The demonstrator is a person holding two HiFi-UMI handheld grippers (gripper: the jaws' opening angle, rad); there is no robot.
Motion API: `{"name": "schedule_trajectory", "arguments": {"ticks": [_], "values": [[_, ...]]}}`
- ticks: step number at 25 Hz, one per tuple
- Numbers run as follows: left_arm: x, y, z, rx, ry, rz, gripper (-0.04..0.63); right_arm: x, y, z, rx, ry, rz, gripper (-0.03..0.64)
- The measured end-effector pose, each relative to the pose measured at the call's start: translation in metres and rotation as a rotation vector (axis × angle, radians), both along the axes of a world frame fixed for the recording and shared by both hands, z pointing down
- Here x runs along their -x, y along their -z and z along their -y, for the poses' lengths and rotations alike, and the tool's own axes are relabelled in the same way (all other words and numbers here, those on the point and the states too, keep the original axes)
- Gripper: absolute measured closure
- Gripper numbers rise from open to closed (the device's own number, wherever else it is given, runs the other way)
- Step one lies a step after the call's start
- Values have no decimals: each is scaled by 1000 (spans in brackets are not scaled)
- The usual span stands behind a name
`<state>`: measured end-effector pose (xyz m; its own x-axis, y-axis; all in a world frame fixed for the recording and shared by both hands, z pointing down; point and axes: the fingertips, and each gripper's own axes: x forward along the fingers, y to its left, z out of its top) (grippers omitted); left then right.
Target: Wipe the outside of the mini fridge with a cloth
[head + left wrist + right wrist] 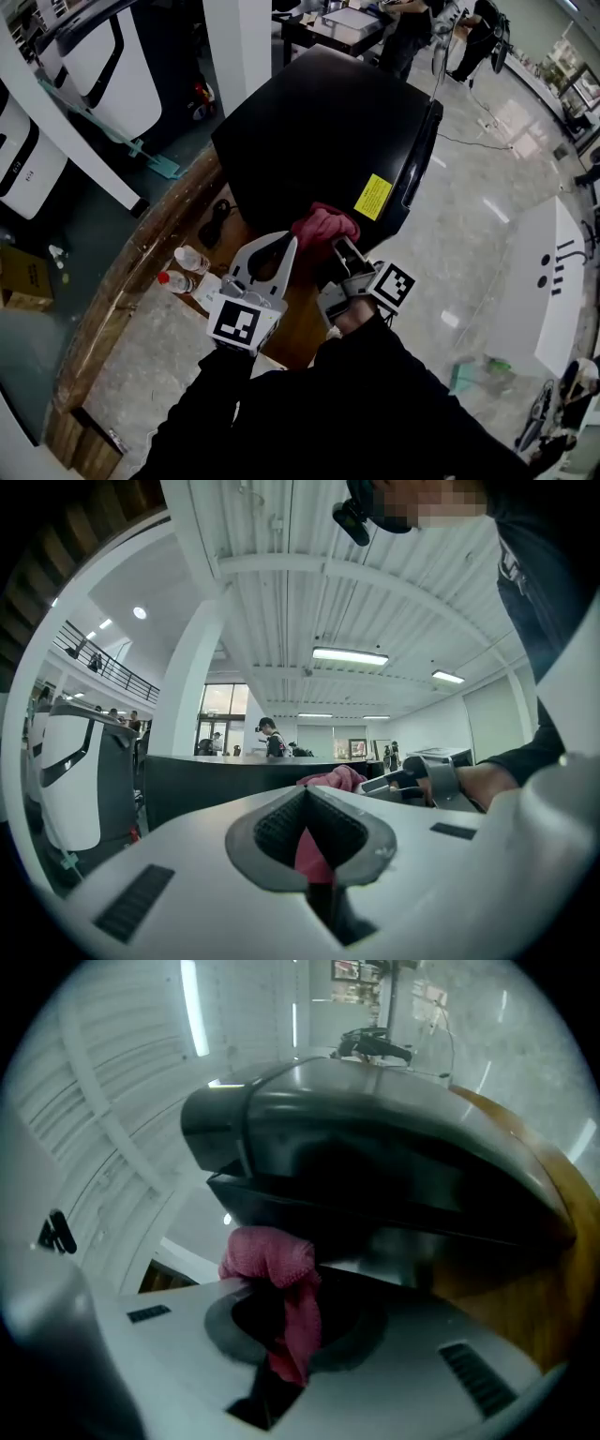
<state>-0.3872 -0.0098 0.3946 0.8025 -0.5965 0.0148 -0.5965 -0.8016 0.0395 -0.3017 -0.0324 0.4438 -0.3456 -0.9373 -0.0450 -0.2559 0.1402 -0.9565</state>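
left gripper (290,242), right gripper (338,244): jaws clamped

Open floor (487,187) right of the mini fridge (319,131); left of it, bottles (190,259) on the table (150,244).

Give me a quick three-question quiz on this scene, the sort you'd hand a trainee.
1. True or false: the cloth is blue.
2. What does the fridge stand on? A) the floor B) a wooden table C) a metal cart
3. Fill in: the sticker on the fridge is ____.

Key: 1 false, it is red. 2 B. 3 yellow.
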Motion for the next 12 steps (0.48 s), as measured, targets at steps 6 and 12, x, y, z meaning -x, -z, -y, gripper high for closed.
{"name": "schedule_trajectory", "arguments": {"ticks": [6, 12], "values": [[-11, -23, 1, 22, 3, 6, 591, -1, -23, 4, 43, 21, 126, 568], [-14, -67, 7, 116, 17, 11, 591, 0, -71, 8, 127, 24, 131, 568]]}}
